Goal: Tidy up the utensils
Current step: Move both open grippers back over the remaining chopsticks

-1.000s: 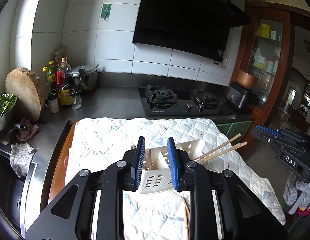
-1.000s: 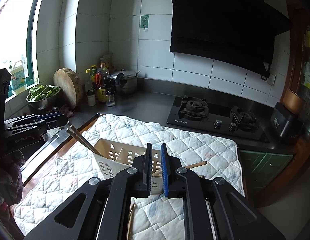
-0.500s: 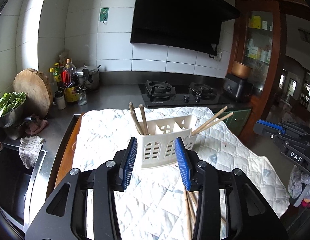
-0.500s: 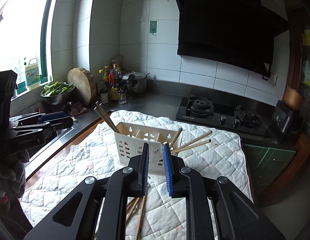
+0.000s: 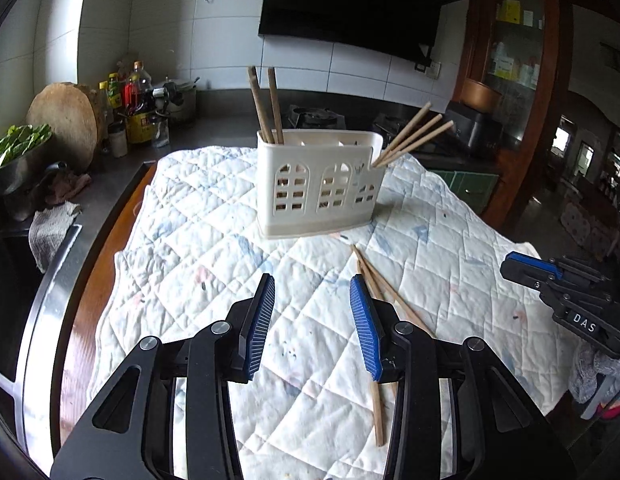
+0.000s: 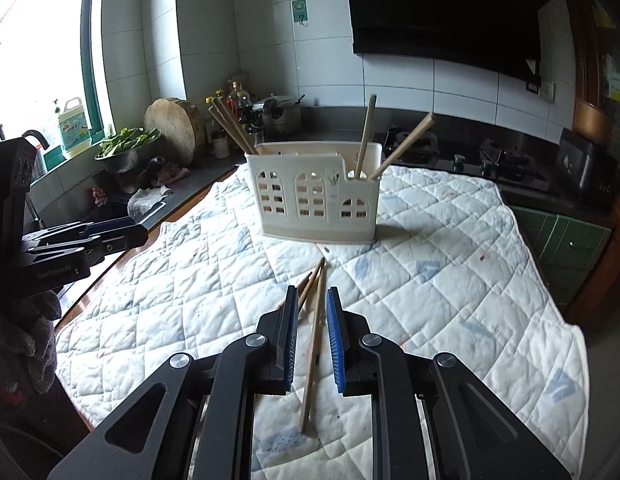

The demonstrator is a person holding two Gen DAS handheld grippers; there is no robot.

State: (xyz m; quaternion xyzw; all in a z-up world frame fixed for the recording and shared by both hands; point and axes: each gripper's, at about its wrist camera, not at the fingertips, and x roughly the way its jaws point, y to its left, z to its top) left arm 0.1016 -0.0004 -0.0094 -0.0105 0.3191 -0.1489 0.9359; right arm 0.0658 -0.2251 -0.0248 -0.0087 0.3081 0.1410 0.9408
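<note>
quilted cloth point(image 5: 213, 216), round wooden board point(image 5: 65, 120), bottles point(image 5: 137, 100), gas stove point(image 6: 502, 160), bowl of greens point(image 6: 127, 148)

You have 2 fisheye wrist views, each looking forward and downward along its own fingers over the quilted cloth point(image 5: 197, 208). Your left view faces the white utensil holder point(image 5: 318, 184) from its left, your right view point(image 6: 318, 196) from its right; both share it, the stove and the tiled wall.
</note>
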